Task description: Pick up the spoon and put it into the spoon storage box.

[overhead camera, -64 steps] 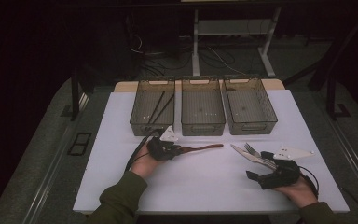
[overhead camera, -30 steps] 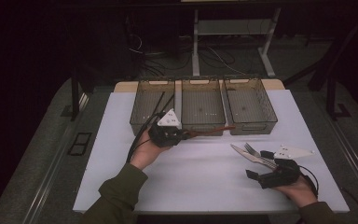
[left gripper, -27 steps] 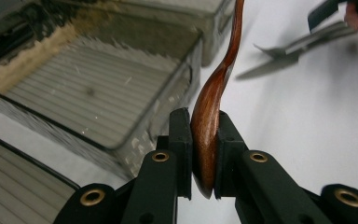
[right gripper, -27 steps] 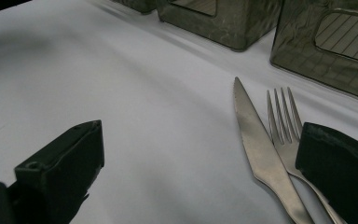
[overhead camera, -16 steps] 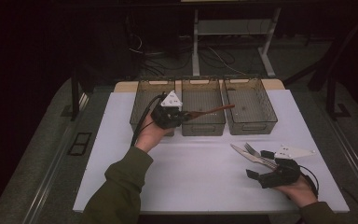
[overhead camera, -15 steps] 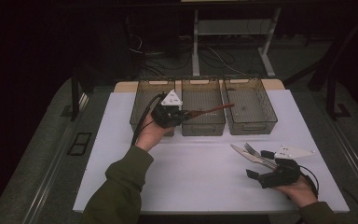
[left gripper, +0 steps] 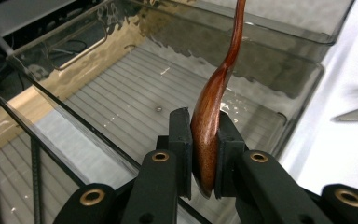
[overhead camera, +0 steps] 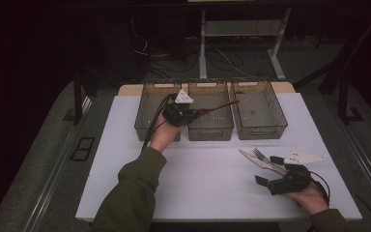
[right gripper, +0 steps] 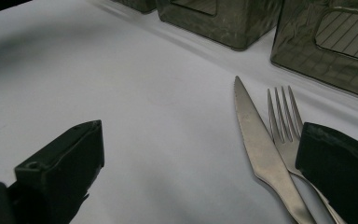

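The left gripper [left gripper: 205,154] clamped the wooden spoon [left gripper: 214,116] over the middle bin [overhead camera: 211,112], apparently for sorting. The right gripper [right gripper: 200,168] rested open beside the knife [right gripper: 261,154] and fork [right gripper: 284,126].

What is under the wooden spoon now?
Under the wooden spoon, held by the left tool, is the middle bin's bare ribbed floor. Its near corner is hidden behind the tool.

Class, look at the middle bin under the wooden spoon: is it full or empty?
Empty. The left gripper view shows the middle bin's ribbed floor bare apart from small specks; the wooden spoon is clamped above it.
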The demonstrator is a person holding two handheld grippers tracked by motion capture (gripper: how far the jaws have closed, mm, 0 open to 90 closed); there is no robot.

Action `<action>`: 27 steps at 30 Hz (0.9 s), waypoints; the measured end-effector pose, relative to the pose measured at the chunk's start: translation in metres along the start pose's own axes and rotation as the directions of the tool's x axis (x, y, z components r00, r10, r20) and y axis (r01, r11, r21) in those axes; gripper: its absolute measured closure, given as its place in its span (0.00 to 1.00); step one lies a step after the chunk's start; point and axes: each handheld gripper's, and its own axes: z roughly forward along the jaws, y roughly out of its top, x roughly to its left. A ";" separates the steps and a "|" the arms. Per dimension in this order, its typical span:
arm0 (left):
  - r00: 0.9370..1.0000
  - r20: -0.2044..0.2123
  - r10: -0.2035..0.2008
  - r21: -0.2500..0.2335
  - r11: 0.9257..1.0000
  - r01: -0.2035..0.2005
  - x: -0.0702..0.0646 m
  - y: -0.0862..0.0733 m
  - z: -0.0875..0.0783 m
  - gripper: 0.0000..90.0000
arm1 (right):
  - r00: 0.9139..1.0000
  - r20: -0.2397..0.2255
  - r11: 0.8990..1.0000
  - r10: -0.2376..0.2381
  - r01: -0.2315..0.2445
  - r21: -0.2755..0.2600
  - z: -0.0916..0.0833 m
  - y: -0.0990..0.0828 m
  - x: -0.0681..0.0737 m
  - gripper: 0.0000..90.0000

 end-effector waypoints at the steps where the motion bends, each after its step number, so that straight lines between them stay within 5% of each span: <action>1: 1.000 0.000 -0.007 0.005 1.000 0.007 0.001 0.000 0.003 0.89 | 1.000 0.000 1.000 0.000 0.000 0.000 0.000 0.000 0.000 0.01; 14: 0.998 -0.037 -0.045 0.084 0.995 0.048 0.007 -0.002 0.024 0.88 | 1.000 -0.002 1.000 -0.001 0.001 0.000 -0.001 0.000 0.000 0.01; 17: 0.998 -0.040 -0.047 0.096 0.994 0.051 0.006 -0.001 0.024 0.80 | 1.000 -0.003 1.000 0.001 -0.001 0.002 -0.001 0.000 0.000 0.01; 27: 0.999 -0.019 -0.051 0.050 0.997 0.052 0.005 0.003 0.014 0.65 | 1.000 -0.001 1.000 0.002 -0.002 0.002 -0.001 0.000 0.000 0.01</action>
